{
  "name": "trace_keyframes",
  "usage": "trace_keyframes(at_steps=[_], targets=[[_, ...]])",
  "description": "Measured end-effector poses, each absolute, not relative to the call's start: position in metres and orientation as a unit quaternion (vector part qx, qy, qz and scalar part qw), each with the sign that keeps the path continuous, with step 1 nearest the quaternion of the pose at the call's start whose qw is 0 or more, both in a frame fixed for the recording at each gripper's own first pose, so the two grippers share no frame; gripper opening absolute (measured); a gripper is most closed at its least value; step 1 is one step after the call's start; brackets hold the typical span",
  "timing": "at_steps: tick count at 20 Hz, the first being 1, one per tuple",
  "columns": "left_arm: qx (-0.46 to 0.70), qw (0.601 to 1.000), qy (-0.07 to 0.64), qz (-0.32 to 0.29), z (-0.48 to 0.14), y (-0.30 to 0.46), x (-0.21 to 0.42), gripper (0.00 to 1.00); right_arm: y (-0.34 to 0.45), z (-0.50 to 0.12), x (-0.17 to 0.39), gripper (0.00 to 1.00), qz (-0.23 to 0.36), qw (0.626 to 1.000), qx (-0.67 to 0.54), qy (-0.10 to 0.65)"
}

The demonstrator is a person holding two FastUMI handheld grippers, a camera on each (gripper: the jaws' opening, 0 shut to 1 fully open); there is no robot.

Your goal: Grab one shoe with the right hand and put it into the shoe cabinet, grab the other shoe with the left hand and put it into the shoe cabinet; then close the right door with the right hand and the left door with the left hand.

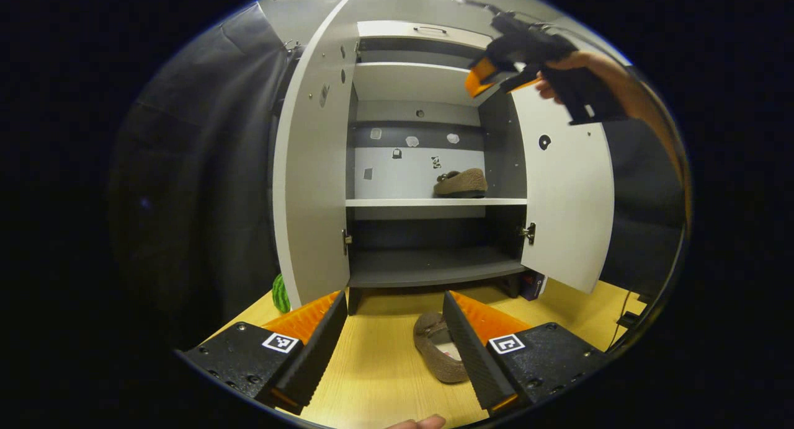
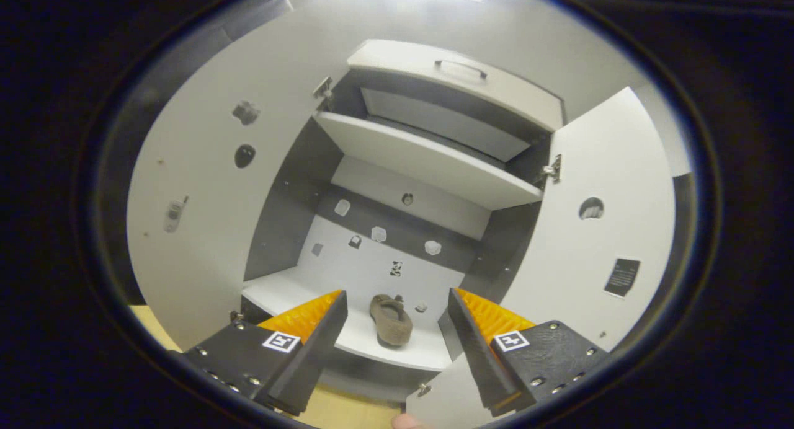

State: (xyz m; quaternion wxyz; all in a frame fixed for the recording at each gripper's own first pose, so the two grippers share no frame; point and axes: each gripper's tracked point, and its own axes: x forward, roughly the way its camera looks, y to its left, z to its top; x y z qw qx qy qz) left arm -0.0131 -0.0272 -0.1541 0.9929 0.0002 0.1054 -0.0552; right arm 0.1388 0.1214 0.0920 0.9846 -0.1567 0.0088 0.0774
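Note:
A brown shoe (image 1: 462, 183) rests on the white middle shelf (image 1: 397, 202) of the open shoe cabinet, toward its right; in the right gripper view the same shoe (image 2: 391, 320) lies on that shelf (image 2: 291, 292). A second brown shoe (image 1: 437, 348) lies on the wooden floor before the cabinet. My left gripper (image 1: 394, 308) is open just above and left of it, the shoe beside its right finger (image 1: 471, 348). My right gripper (image 2: 397, 305) is open, held back from the shelf; in the left gripper view, the right gripper (image 1: 496, 79) shows high at the right door's top.
Both doors stand open: left door (image 1: 310, 168), right door (image 1: 567, 193). A dark lower shelf (image 1: 428, 265) lies under the white one. A green striped object (image 1: 280, 292) sits at the left door's foot. A small dark box (image 1: 533, 285) and a cable (image 1: 623, 317) lie at right.

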Motion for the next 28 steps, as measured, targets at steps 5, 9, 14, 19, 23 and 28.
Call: trace_keyframes(at_steps=[5,9,14,19,23,28], targets=[[-0.028,0.988,0.142,-0.054,-0.186,-0.036,0.010,0.98,0.116,0.079,0.044,0.98,0.127,0.987,-0.101,-0.007],[-0.024,0.981,0.187,-0.042,-0.222,-0.037,0.028,0.97,0.089,0.061,-0.001,0.98,0.127,0.990,-0.053,-0.024],[-0.005,0.964,0.262,-0.043,-0.285,-0.054,0.042,0.98,0.063,0.010,-0.034,0.98,0.113,0.993,-0.022,-0.012],[0.013,0.932,0.360,-0.040,-0.359,-0.068,0.045,0.93,0.049,-0.041,-0.042,0.98,0.118,0.993,-0.007,0.025],[-0.026,0.927,0.371,-0.054,-0.369,-0.080,0.053,0.77,0.036,-0.067,-0.038,0.98,0.110,0.992,-0.024,0.048],[-0.034,0.929,0.352,-0.107,-0.373,-0.097,0.063,0.32,0.038,-0.079,-0.043,0.98,0.118,0.990,-0.051,0.052]])
